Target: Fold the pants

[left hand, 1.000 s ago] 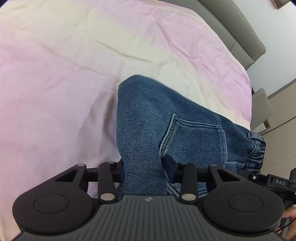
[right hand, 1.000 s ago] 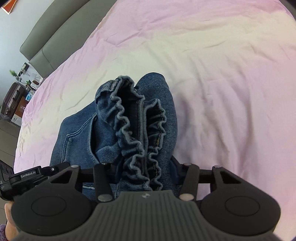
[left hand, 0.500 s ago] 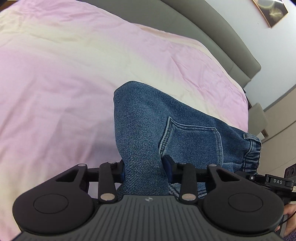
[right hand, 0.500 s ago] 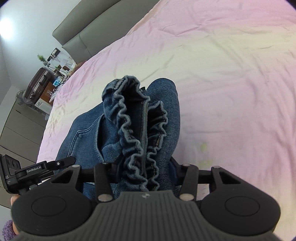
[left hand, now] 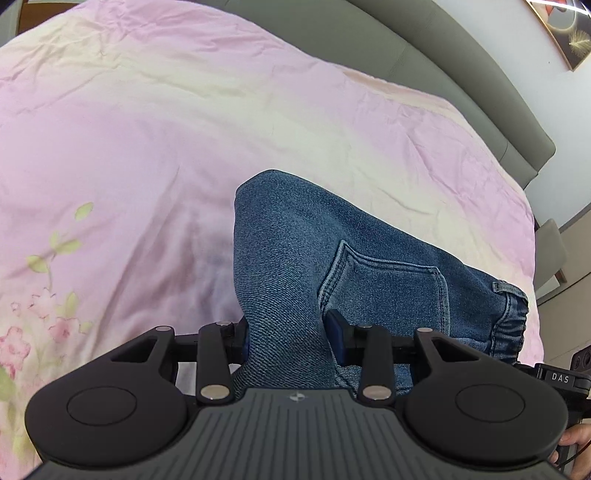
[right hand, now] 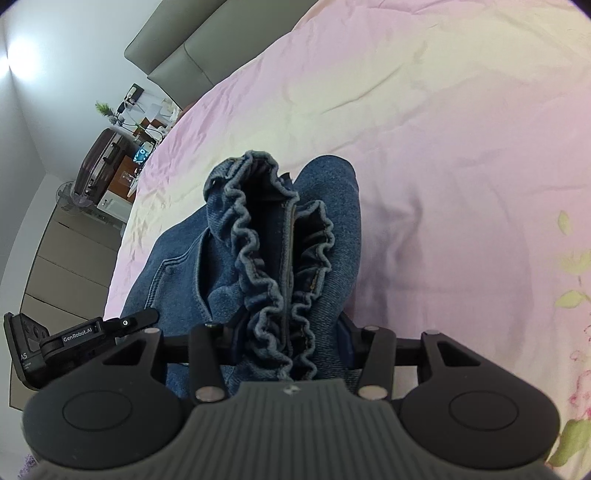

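Both grippers — left gripper (left hand: 286,334), right gripper (right hand: 286,338) — clamp the folded pants (left hand: 295,251) above the bedsheet (left hand: 147,147).

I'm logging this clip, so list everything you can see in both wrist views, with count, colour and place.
jeans: one, blue denim, bunched and clamped at both ends over the bed
waistband: one, ruffled elastic, in the right tool
back pocket: one, blue, right of the left tool
bedsheet: one, pink and cream with flower print, under the jeans
headboard: one, grey, padded, behind the bed
suitcase: one, dark, beside the bed
picture: one, framed, on the wall
left tool: one, black, shut on denim
right tool: one, black, shut on the waistband
hand: one, lower right edge
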Motion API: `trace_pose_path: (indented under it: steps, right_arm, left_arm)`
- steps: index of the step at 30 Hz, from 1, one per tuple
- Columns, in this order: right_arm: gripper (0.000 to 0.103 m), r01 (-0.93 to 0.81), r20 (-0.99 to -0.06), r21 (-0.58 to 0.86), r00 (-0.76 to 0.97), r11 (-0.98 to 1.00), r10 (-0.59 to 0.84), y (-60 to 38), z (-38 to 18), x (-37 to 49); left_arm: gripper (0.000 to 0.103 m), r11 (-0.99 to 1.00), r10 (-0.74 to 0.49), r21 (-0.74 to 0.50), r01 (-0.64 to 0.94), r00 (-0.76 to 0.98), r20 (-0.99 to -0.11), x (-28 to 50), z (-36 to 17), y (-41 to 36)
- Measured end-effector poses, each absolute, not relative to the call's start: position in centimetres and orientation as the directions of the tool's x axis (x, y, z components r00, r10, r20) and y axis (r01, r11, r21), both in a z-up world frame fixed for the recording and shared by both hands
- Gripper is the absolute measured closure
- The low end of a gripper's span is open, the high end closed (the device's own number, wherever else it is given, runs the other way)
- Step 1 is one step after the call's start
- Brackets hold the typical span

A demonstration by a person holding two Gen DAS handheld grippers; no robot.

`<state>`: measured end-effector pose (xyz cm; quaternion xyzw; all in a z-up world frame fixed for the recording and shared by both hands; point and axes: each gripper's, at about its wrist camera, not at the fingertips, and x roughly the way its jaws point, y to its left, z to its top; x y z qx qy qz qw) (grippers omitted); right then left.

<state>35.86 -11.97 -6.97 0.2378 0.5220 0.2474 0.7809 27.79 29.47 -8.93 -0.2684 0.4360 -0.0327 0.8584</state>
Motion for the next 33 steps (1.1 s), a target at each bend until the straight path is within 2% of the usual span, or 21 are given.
trace_pose_path:
  steps: [5,12,16,19,21,23,26,28,29,31,33]
  right_arm:
    - [0.058,-0.081,-0.749,0.599,0.295,0.797,0.593,-12.3,-11.0,36.3]
    - [0.055,-0.104,-0.768,0.573,0.277,0.813,0.577,-11.7,-13.3,37.5]
    - [0.052,-0.112,-0.782,0.556,0.264,0.824,0.564,-10.7,-12.9,38.2]
    - [0.046,-0.124,-0.803,0.523,0.26,0.844,0.536,-10.1,-12.0,38.4]
    - [0.036,-0.165,-0.828,0.449,0.293,0.878,0.479,-9.3,-10.6,38.2]
    - [0.031,-0.219,-0.835,0.372,0.346,0.902,0.428,-8.7,-8.8,37.6]
    - [0.031,-0.289,-0.813,0.297,0.424,0.91,0.4,-8.5,-5.8,36.1]
    - [0.034,-0.35,-0.78,0.256,0.476,0.901,0.406,-8.0,-3.9,34.5]
    - [0.038,-0.383,-0.765,0.235,0.494,0.893,0.413,-7.7,-3.2,33.8]
    - [0.054,-0.456,-0.744,0.191,0.511,0.869,0.432,-6.9,-2.3,32.0]
    - [0.071,-0.511,-0.745,0.154,0.503,0.846,0.439,-6.0,-2.5,30.6]
  left_arm:
    - [0.056,0.871,-0.275,-0.45,-0.198,0.563,-0.78,28.9,-13.3,28.6]
    - [0.05,0.87,-0.281,-0.449,-0.204,0.543,-0.791,30.2,-14.9,28.0]
    - [0.047,0.869,-0.262,-0.439,-0.227,0.542,-0.798,30.0,-14.3,27.8]
    - [0.042,0.883,-0.22,-0.401,-0.246,0.538,-0.814,30.4,-13.1,26.5]
    - [0.043,0.911,-0.153,-0.33,-0.247,0.542,-0.826,30.0,-11.6,25.4]
    - [0.043,0.935,-0.095,-0.264,-0.236,0.55,-0.83,29.6,-10.2,24.3]
    - [0.046,0.957,-0.078,-0.225,-0.181,0.589,-0.805,28.3,-7.9,22.9]
    - [0.05,0.961,-0.135,-0.254,-0.11,0.615,-0.777,27.0,-6.4,22.5]
    - [0.051,0.961,-0.153,-0.263,-0.087,0.623,-0.767,26.5,-5.9,22.2]
    - [0.055,0.965,-0.18,-0.259,-0.039,0.619,-0.765,25.6,-5.3,21.4]
    - [0.063,0.97,-0.187,-0.241,-0.011,0.596,-0.781,25.2,-5.4,21.0]
